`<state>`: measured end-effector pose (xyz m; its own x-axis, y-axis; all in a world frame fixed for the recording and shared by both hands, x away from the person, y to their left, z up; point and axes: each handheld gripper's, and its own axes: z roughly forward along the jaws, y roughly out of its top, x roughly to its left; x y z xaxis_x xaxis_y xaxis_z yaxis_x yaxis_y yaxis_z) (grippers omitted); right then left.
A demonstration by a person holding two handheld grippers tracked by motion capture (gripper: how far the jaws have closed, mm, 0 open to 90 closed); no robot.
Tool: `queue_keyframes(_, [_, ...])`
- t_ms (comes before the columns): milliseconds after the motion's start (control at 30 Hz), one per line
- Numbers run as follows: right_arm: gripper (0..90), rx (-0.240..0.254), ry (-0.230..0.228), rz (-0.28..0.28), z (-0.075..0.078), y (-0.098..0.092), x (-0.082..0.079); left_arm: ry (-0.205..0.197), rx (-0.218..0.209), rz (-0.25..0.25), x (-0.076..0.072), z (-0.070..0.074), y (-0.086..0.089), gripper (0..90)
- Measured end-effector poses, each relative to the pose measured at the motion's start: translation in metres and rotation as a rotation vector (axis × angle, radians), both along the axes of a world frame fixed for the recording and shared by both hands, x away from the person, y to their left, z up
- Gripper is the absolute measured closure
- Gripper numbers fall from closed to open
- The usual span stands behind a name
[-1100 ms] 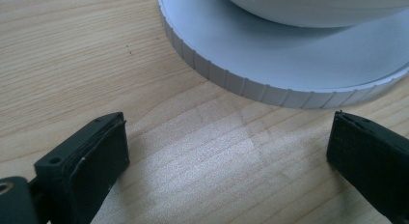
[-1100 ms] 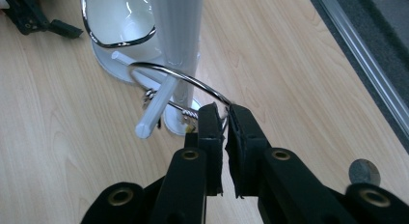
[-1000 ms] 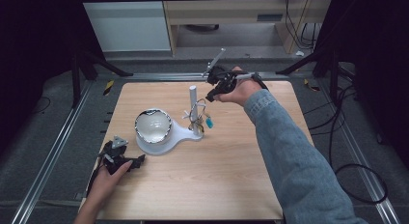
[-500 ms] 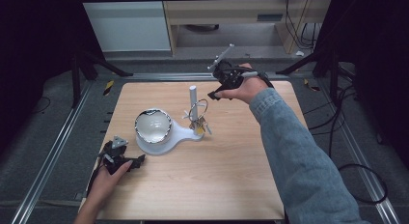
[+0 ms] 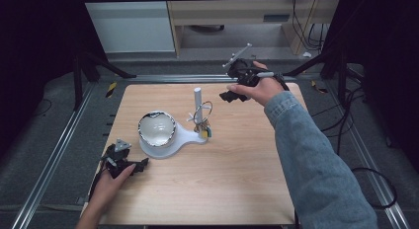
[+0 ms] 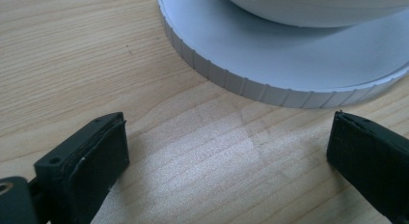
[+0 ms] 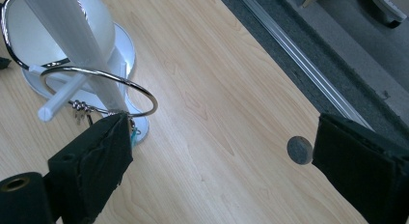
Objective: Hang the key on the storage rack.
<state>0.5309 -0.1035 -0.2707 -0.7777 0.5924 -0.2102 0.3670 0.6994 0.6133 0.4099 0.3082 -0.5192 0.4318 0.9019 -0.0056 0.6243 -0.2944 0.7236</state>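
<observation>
Tools: 2, both agape; 1 stand (image 5: 170, 140), 1 ring (image 7: 99, 91).

Pale matt wood-grain desk (image 5: 237, 170); smooth white plastic stand (image 5: 170, 140) with ribbed rim; glossy metal ring (image 7: 101, 89).

The tabletop (image 5: 237, 179) is brightly lit against dark surroundings; the near jaws are softly blurred in both gripper views.
</observation>
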Motion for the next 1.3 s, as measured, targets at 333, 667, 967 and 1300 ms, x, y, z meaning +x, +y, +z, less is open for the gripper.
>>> queue_keyframes(333, [6.0, 0.011, -0.010, -0.039, -0.002, -0.018, 0.000, 0.000, 0.000, 0.000, 0.000, 0.000, 0.000, 0.4])
queue_keyframes(667, [5.6, 0.023, -0.025, -0.080, -0.005, -0.033, -0.002, 0.000, 0.000, 0.000, 0.000, 0.000, 0.000, 0.4])
queue_keyframes(967, [5.4, 0.024, -0.029, -0.104, -0.008, -0.046, -0.004, 0.000, 0.000, -0.001, 0.000, 0.000, 0.000, 0.4])
queue_keyframes(1300, [5.3, 0.029, -0.029, -0.147, -0.015, -0.064, -0.006, 0.001, -0.002, 0.001, 0.000, 0.000, 0.000, 0.3])
